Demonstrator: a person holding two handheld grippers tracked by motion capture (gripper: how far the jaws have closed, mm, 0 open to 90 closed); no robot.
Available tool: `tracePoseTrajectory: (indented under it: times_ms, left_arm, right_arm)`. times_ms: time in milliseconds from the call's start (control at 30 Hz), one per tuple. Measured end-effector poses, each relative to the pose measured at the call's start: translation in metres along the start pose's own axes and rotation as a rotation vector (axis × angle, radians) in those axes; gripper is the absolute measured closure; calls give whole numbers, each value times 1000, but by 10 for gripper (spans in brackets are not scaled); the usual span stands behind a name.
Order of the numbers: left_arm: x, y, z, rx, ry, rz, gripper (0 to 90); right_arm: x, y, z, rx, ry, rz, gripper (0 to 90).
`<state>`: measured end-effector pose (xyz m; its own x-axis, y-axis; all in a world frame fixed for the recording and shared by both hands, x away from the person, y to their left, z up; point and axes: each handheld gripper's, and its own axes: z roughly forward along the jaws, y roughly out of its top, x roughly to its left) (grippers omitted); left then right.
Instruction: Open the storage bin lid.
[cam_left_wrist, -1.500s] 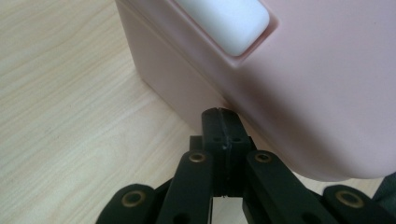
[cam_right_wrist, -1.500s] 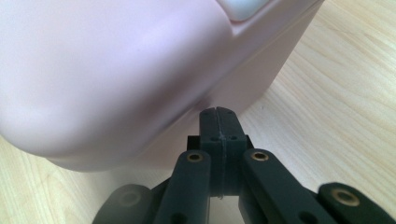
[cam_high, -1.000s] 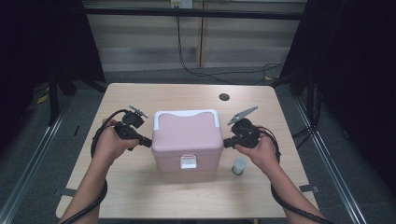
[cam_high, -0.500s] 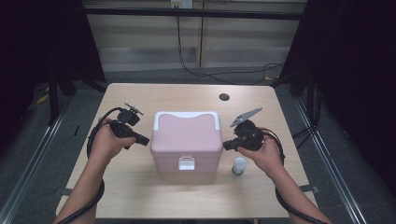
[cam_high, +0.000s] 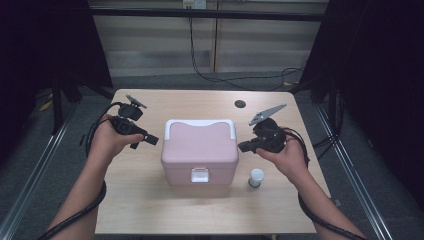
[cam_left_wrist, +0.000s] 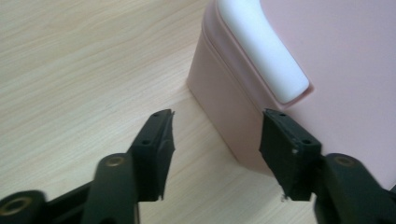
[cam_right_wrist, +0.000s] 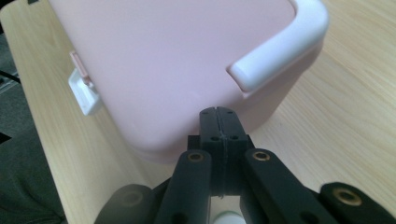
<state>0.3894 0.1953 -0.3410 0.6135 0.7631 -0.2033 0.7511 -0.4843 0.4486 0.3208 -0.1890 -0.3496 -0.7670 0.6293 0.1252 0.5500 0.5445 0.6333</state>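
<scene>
Pink box (cam_high: 200, 152) sits between both tongs on the tabletop (cam_high: 150, 210)
Left tongs (cam_left_wrist: 215, 140) have just spread, empty, beside its left wall; right tongs (cam_right_wrist: 219, 126) pressed together, empty, by its right wall; long axis runs hand to hand.

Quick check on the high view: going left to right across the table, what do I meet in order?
Left hand-held gripper → pink box with its white handle → right hand-held gripper → small white-capped container, just right of that gripper's tip and nearer the person.

I see the pink lidded box (cam_high: 200, 152), closed, white handle folded flat, upright between my left tool (cam_high: 150, 140) and right tool (cam_high: 243, 147).
</scene>
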Motion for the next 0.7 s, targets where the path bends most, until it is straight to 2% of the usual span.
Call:
tracePoseTrajectory:
  times_ms: [67, 267, 533, 633, 700]
  left_arm:
    - [0, 4, -2, -6, 9, -12, 361]
    - [-3, 16, -4, -17, 4, 3, 324]
    - [-5, 31, 0, -71, -18, -39, 283]
    - [-5, 35, 3, -72, -26, -31, 282]
    - [-6, 37, 4, -92, -22, -43, 280]
  right_arm:
    - [2, 4, 0, -2, 1, -12, 900]
    - [7, 14, 4, -20, 24, -17, 900]
    - [10, 19, 10, -29, 46, -22, 900]
    - [10, 20, 12, -32, 48, -19, 900]
    - [11, 21, 13, -35, 52, -19, 900]
